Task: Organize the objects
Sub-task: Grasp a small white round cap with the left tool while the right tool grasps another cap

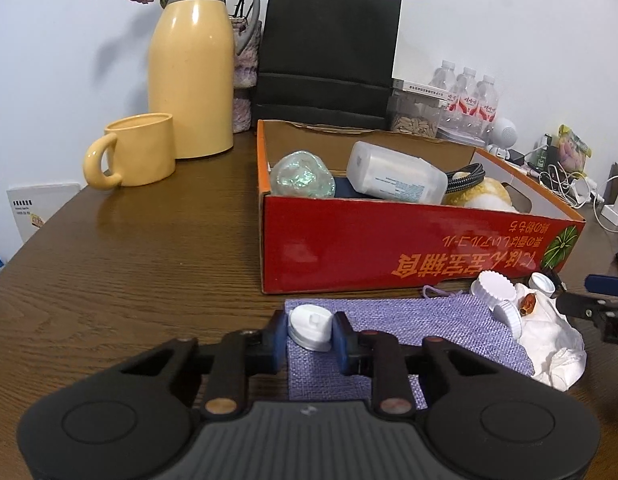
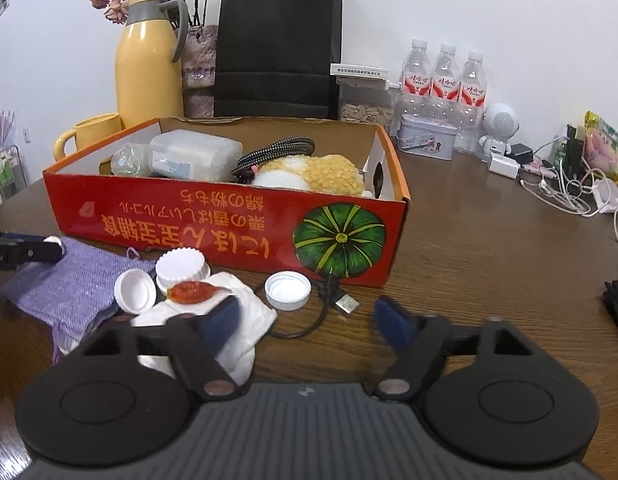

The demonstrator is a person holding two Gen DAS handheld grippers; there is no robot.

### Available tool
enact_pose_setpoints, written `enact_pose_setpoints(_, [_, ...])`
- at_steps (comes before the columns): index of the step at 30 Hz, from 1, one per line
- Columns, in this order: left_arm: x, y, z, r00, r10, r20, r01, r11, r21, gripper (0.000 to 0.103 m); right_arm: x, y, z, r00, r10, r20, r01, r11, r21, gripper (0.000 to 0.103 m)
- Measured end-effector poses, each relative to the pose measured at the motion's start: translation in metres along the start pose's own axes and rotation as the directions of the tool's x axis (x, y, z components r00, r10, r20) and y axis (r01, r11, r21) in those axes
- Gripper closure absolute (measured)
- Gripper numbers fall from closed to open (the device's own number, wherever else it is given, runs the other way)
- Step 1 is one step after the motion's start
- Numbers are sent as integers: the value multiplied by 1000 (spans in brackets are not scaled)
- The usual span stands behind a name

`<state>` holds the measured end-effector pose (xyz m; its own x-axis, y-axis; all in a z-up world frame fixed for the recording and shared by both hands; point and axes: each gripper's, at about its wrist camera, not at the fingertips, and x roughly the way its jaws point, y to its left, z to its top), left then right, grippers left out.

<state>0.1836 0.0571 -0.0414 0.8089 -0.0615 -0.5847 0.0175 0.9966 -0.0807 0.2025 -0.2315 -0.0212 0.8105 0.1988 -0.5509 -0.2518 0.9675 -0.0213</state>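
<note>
My left gripper (image 1: 311,334) is shut on a small white cap (image 1: 311,326), just above a purple woven cloth (image 1: 409,320) in front of the red cardboard box (image 1: 389,240). My right gripper (image 2: 307,322) stands open low over the table. A crumpled white tissue (image 2: 245,312) lies under its left finger. A black USB cable (image 2: 341,300) and an upturned white lid (image 2: 287,290) lie just ahead of it, untouched. Two more white lids (image 2: 181,266) and a red wrapped sweet (image 2: 193,292) rest on the tissue. The box holds a glittery ball (image 1: 303,174), a plastic container (image 1: 395,178), a braided cable (image 2: 273,152) and a plush toy (image 2: 309,174).
Behind the box stand a yellow thermos (image 1: 191,80), a yellow mug (image 1: 137,150), a black paper bag (image 1: 329,52), a jar of seeds (image 2: 365,104), three water bottles (image 2: 443,76) and a tin (image 2: 427,140). A white robot figure (image 2: 499,128) and tangled chargers (image 2: 565,188) fill the right side.
</note>
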Motion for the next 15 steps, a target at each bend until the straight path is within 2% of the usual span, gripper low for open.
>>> enact_pose_setpoints(4, [0, 0, 0, 1000, 0, 0, 0, 1000, 0, 80, 9, 1, 5, 1000, 16, -7, -16, 1000, 12, 49])
enact_pose_setpoints(15, [-1, 0, 0, 1000, -4, 0, 4, 1000, -8, 80, 27, 12, 13, 1000, -11, -26, 10, 1000, -24, 64])
